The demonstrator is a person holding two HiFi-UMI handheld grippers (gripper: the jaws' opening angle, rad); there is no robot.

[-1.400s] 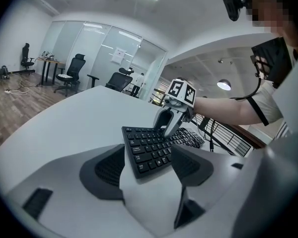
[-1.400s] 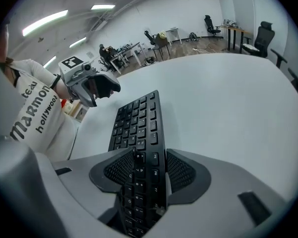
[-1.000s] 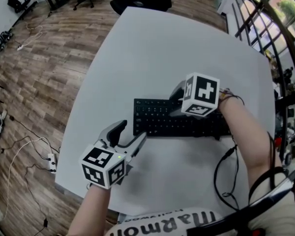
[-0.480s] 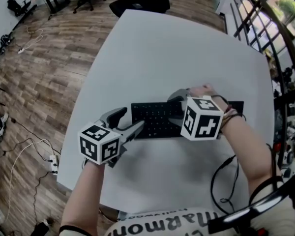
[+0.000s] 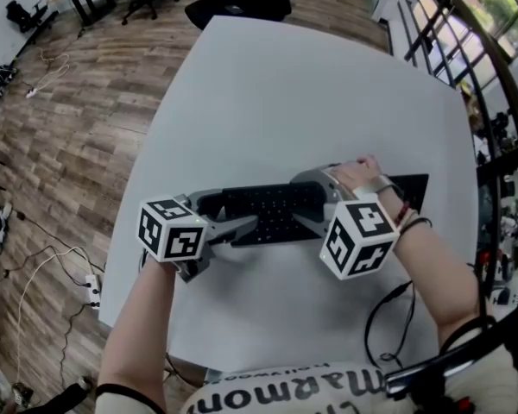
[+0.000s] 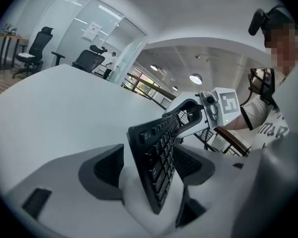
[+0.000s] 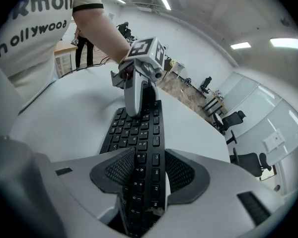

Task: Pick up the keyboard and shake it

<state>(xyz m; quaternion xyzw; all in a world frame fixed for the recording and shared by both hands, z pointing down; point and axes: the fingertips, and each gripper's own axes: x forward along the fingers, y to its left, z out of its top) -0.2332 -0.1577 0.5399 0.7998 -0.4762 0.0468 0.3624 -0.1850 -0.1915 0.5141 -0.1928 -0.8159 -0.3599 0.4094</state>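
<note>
One flat black keyboard point(image 5: 272, 212), smooth white table point(image 5: 285, 102)

In the head view the right gripper point(image 5: 295, 201), its jaws just closing on the keyboard point(image 5: 268, 210), and the hand point(image 5: 363, 175) behind it hide the keyboard's middle. The left gripper point(image 5: 237, 210), jaws just opened wider around it, covers its left end. Its key legends are too small to read. The right gripper view's lower edge cuts off the keyboard's near end.

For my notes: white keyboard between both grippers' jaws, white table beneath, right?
No: the keyboard is black, as the head view shows. It is between the jaws of the left gripper and right gripper, white table beneath.
</note>
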